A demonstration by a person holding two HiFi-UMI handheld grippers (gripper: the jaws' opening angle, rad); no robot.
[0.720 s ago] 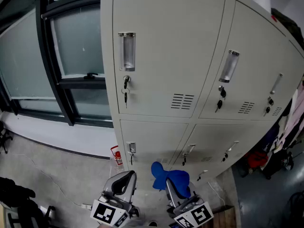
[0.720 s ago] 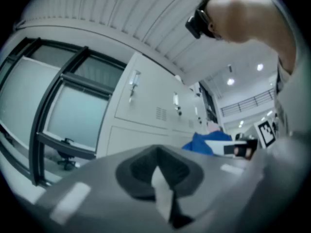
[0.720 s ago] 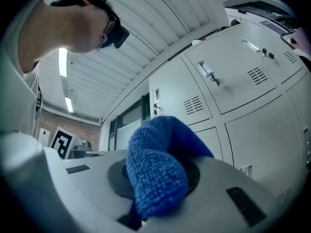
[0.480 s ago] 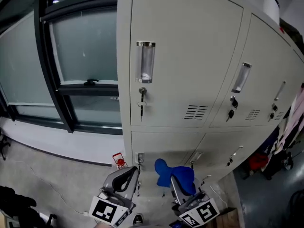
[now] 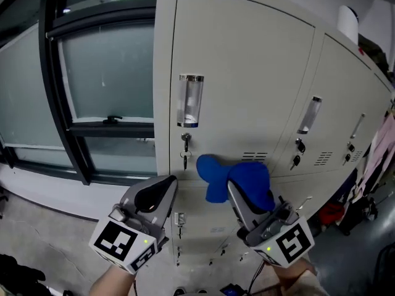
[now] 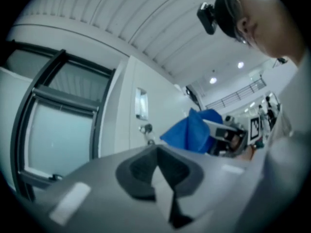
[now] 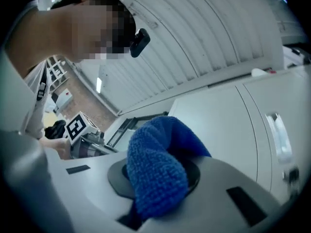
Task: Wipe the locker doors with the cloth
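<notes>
We hold both grippers raised in front of the lockers, tips angled up toward the doors, a hand under each. The right gripper (image 5: 239,193) is clamped on the blue cloth (image 5: 234,176), which bunches out above its jaws. The cloth sits before the lower part of the upper-left locker door (image 5: 247,66), just right of the keys (image 5: 184,152); we cannot tell whether it touches the metal. The left gripper (image 5: 159,190) stands beside it to the left, jaws pressed together with nothing between them. Above the keys is the door's recessed handle (image 5: 191,100). The vent slots (image 5: 255,156) peek out just over the cloth. A dark-framed window (image 5: 105,79) adjoins the lockers on the left.
</notes>
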